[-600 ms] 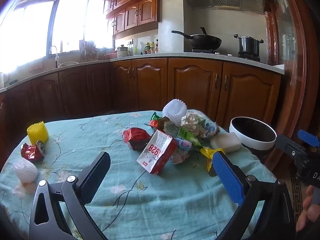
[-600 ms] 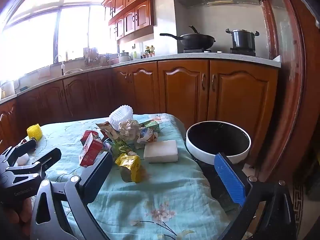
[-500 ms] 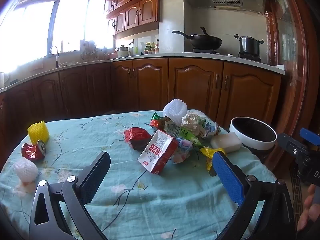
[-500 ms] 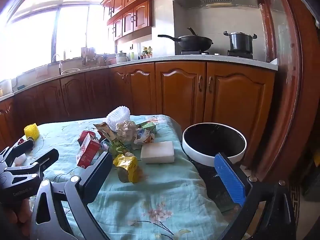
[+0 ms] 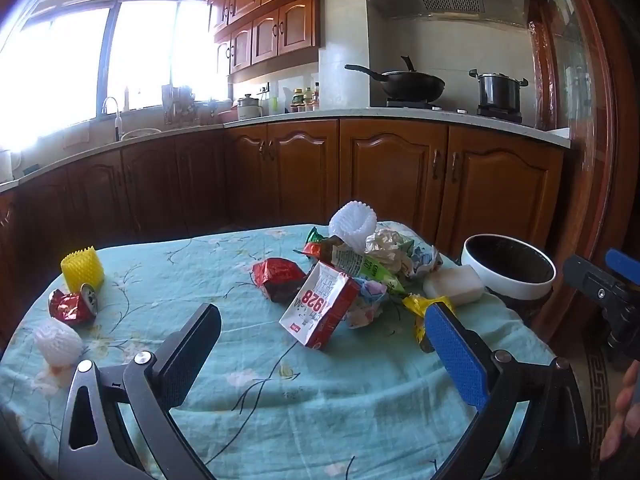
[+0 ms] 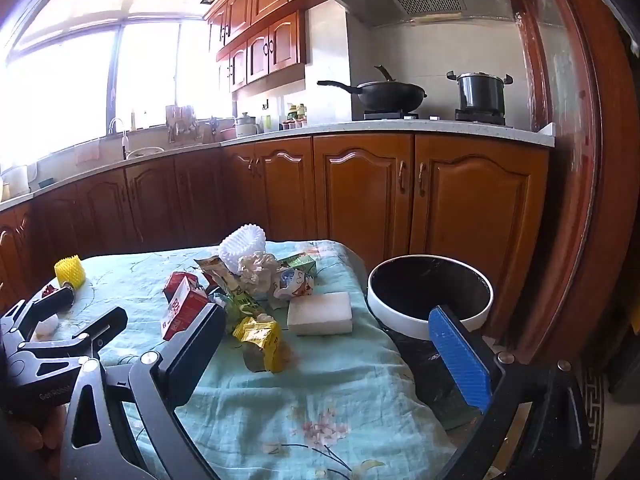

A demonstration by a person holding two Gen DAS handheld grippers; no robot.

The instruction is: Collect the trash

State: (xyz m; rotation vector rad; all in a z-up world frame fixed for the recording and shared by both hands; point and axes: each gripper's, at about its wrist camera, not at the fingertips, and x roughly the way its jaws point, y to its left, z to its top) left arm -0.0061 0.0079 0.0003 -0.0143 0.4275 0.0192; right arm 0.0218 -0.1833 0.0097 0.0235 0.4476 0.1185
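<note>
A pile of trash lies on the teal flowered tablecloth (image 5: 280,408): a red-and-white carton (image 5: 320,308), a red wrapper (image 5: 278,280), a white foam net (image 5: 354,224), crumpled paper (image 5: 386,246), a yellow wrapper (image 6: 260,340) and a white foam block (image 6: 320,312). At the table's left end sit a yellow foam net (image 5: 82,268), a crushed red can (image 5: 72,306) and a white foam ball (image 5: 58,340). My left gripper (image 5: 320,356) hovers open just short of the carton. My right gripper (image 6: 326,356) is open too, with the yellow wrapper just beyond it.
A black bin with a white rim (image 6: 428,320) stands off the table's right edge. Wooden cabinets and a counter with a wok and a pot run behind the table. A wooden door frame rises at the right. A person's hand holds each gripper.
Both views have drifted only slightly. Both grippers stay open and nothing on the table has moved.
</note>
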